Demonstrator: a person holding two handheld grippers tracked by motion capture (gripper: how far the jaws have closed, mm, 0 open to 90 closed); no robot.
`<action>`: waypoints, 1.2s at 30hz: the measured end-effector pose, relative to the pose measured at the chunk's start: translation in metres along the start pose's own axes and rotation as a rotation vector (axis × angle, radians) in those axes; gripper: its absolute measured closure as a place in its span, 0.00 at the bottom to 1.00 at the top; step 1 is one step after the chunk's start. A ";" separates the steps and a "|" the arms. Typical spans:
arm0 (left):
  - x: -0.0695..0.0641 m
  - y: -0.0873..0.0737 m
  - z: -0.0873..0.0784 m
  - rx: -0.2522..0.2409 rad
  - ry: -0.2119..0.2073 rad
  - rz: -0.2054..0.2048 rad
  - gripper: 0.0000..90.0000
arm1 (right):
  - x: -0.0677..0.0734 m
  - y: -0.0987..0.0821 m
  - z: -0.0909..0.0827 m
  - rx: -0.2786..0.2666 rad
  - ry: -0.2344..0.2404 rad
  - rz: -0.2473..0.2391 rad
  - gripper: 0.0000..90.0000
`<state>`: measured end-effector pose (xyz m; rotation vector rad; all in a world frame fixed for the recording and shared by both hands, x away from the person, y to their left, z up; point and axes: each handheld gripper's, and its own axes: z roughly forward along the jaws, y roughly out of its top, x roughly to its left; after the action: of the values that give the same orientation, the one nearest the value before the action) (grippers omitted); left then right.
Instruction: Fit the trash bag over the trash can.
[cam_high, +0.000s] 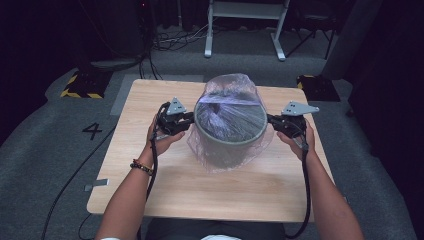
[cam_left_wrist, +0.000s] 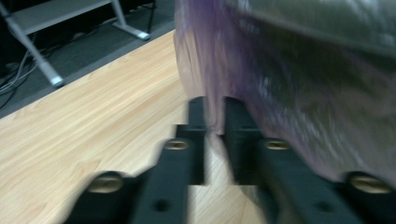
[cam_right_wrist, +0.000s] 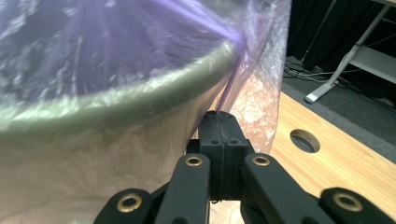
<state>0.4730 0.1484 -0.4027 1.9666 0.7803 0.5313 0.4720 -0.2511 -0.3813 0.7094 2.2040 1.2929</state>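
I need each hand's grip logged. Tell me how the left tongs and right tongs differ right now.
The right tongs are pressed shut on the purple bag; the left tongs stand slightly apart with bag film between them. The right tongs sit at the bin's right side, the left at its left. Both are black and meet the bag below the rim.

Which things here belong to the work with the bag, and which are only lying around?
In the job:
- thin purple plastic bag
- round grey bin
- left claw
- right claw

Lying about:
- white metal desk frame
- black cables on the floor
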 end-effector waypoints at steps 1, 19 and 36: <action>0.000 -0.002 -0.005 -0.019 -0.016 -0.012 0.61 | 0.001 -0.002 -0.005 -0.012 0.008 0.003 1.00; -0.086 -0.041 -0.038 0.010 -0.206 0.090 0.31 | 0.021 -0.012 -0.040 -0.074 0.083 0.005 1.00; -0.088 -0.047 -0.009 0.120 -0.163 0.182 1.00 | 0.039 0.009 -0.082 -0.203 0.054 -0.034 0.47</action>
<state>0.3901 0.1091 -0.4441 2.1753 0.5452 0.4324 0.3926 -0.2745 -0.3430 0.5626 2.0788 1.5075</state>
